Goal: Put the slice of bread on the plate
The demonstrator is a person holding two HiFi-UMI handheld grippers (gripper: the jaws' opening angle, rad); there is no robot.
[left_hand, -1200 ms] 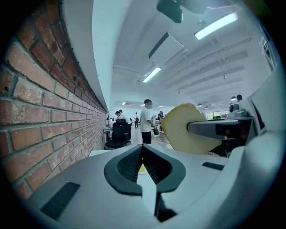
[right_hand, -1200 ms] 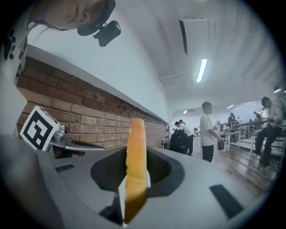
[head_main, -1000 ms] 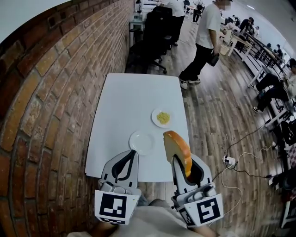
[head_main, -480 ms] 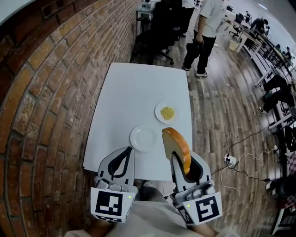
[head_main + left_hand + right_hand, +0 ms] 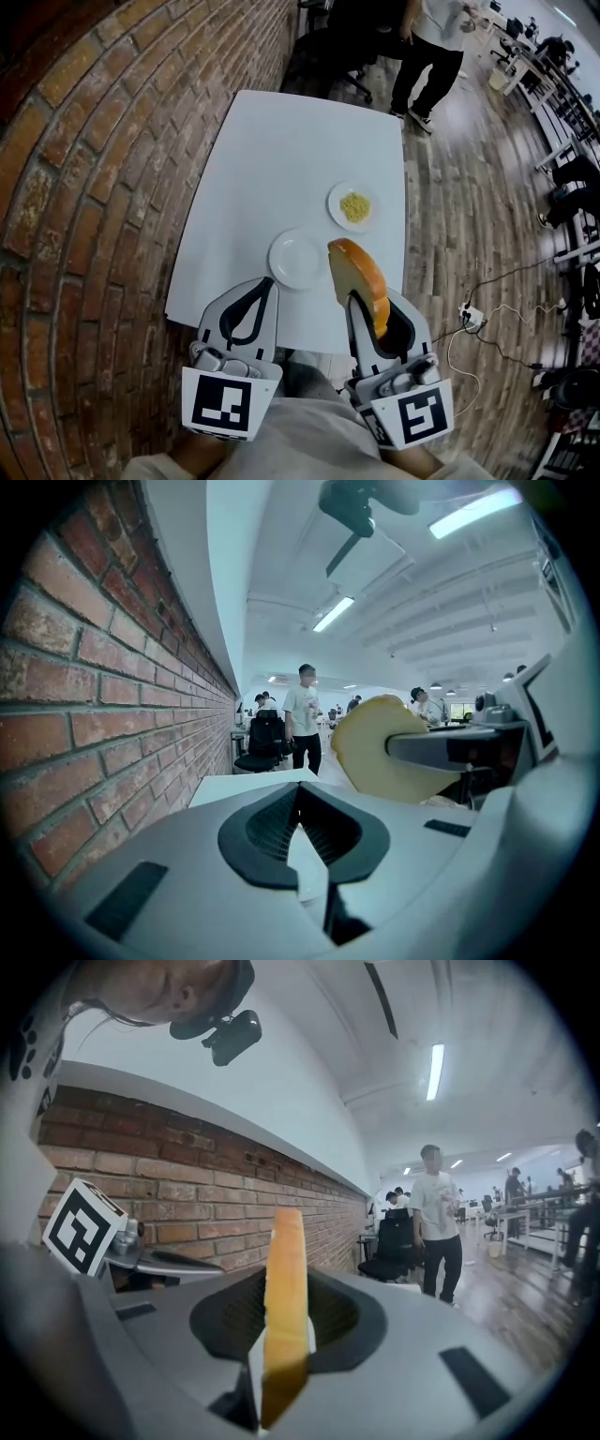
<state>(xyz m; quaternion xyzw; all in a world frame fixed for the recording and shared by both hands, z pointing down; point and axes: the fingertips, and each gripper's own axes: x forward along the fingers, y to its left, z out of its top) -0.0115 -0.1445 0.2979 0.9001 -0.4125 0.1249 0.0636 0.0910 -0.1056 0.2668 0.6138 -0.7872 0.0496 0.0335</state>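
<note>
The right gripper has its jaws pinched on the lower end of the slice of bread. The slice stands on edge between them, its orange-brown crust facing right and its pale face turned left. In the right gripper view it rises as a thin upright strip out of the gap between the dark pads. The bread is held in the air above the near right part of the white worktop, just to the right of the empty white plate and not touching it.

The plate lies close to the worktop's near edge, about midway along it. A second small plate carrying a heap of yellow food sits farther in, near the right edge.

The left gripper hovers over the near edge, left of the plate, its jaws pressed together at the tips with nothing between them.

A brick wall runs along the worktop's left edge, and a person stands on the wooden floor beyond the far right corner.
</note>
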